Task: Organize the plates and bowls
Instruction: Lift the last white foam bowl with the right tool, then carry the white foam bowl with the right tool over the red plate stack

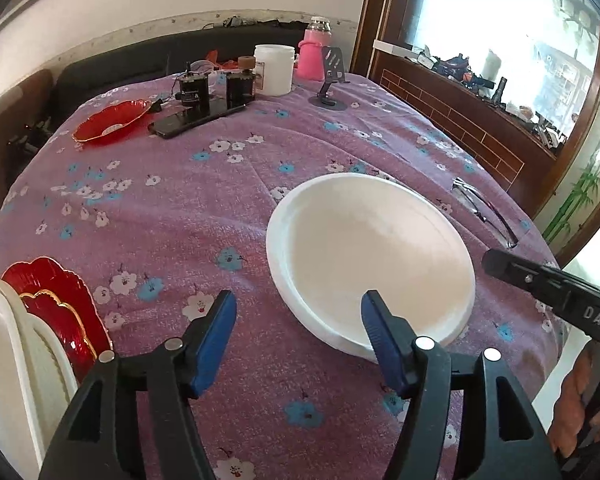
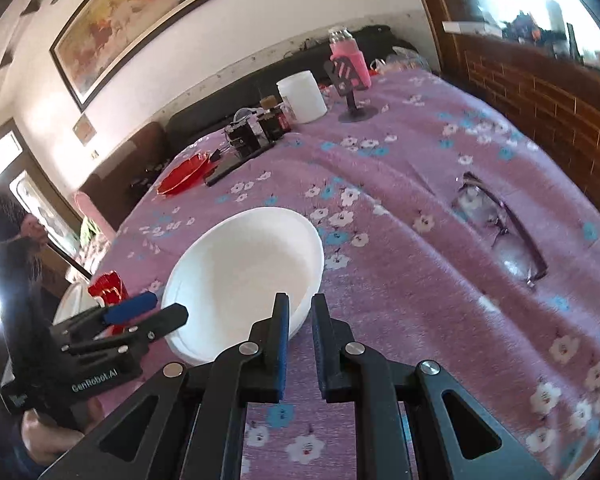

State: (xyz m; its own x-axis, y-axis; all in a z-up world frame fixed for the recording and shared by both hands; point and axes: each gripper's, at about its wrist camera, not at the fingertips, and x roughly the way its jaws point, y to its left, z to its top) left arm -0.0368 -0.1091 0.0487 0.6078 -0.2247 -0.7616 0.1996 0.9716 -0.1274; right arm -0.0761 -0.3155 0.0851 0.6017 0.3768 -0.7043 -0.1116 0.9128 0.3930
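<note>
A white round plate (image 1: 370,256) lies flat on the purple flowered cloth (image 1: 180,208). My left gripper (image 1: 298,308) stands open at its near edge: the right blue pad overlaps the rim, the left pad is over bare cloth, and neither presses the plate. The right gripper (image 2: 300,304) is shut with nothing in it, just above the plate's (image 2: 244,272) near right rim. It enters the left wrist view as the right gripper (image 1: 490,262) beside the plate. Red gold-edged plates (image 1: 60,308) and white dishes (image 1: 4,360) stand stacked at the near left. A red dish (image 1: 112,120) sits far left.
Folded glasses (image 1: 484,212) lie right of the plate near the table edge. At the far end are a black phone (image 1: 192,118), two black cylinders (image 1: 216,88), a white jar (image 1: 274,68), a pink bottle (image 1: 314,52) and a phone stand (image 1: 328,96).
</note>
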